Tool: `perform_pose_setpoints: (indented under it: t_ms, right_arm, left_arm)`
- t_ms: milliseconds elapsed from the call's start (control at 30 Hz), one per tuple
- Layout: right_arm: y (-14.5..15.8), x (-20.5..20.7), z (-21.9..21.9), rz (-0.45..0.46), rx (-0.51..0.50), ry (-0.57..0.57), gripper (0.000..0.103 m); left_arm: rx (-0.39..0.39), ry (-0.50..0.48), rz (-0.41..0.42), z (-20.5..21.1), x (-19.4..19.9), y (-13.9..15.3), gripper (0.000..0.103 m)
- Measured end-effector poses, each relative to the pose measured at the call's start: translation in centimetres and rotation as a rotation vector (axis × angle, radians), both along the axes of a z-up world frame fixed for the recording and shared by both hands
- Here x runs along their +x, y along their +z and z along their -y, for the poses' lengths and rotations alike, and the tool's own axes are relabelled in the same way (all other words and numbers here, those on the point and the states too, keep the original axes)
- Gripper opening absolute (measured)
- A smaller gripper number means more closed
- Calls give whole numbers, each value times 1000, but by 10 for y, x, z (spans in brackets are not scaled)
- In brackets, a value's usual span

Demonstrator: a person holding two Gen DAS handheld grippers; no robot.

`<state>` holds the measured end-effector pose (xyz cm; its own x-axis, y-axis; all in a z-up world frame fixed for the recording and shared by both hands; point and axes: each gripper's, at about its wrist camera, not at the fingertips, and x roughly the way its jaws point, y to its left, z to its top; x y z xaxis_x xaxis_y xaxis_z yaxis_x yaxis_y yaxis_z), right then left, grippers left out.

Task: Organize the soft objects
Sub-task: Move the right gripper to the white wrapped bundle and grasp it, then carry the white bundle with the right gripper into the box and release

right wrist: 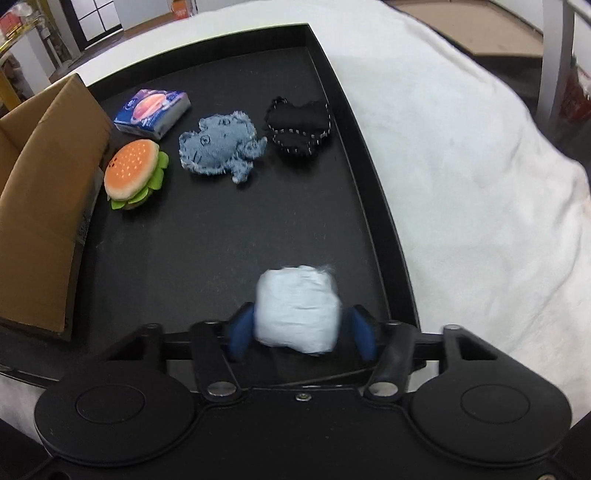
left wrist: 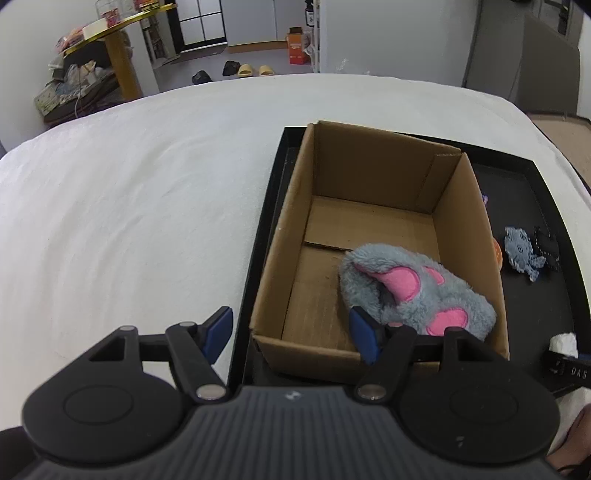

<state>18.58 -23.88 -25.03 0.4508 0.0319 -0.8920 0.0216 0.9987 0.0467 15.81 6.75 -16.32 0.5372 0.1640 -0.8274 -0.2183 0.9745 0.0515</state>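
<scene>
pickup is the step in hand: the right gripper (right wrist: 301,334) has its blue pads either side of a white wadded bundle (right wrist: 298,308) at the 6 o'clock end of the black tray (right wrist: 373,206). the pads look to be touching its flanks, so i judge it grasped, though motion blur makes the contact less than certain. the left gripper (left wrist: 291,334) hangs released over the near wall of the cardboard box (left wrist: 373,173), its jaws straddling that edge and clamping nothing.

one item looks already sorted: a grey and pink plush slipper (left wrist: 417,291) lies in the box towards 5 o'clock. on the tray, from the bundle, a denim plush (right wrist: 221,147) sits at 11 o'clock, a black stitched plush (right wrist: 299,127) at 12, and a burger plush (right wrist: 135,173) and a tissue pack (right wrist: 153,109) at 10, beside the box wall.

next move, as i judge it: lift the bundle clear of the tray lip, carry it towards 9 o'clock over the box wall, and release inside.

tray and box rest on a white bedcover (left wrist: 129,192). beyond it are a grey floor, slippers (left wrist: 255,70), an orange carton (left wrist: 297,46) and a cluttered gold-edged table (left wrist: 122,33).
</scene>
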Motion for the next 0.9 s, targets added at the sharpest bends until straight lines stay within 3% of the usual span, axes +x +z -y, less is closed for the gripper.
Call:
perform_pose_setpoints:
  t_ms: [267,900]
  right_arm:
    - [20,-4,-2,76,77,32,43]
    - [77,3,-49,249,132,194,43]
  left_arm:
    - [-28,23,15,-6,-2,0,68]
    - [-105,35,88,-17,-12,5,68]
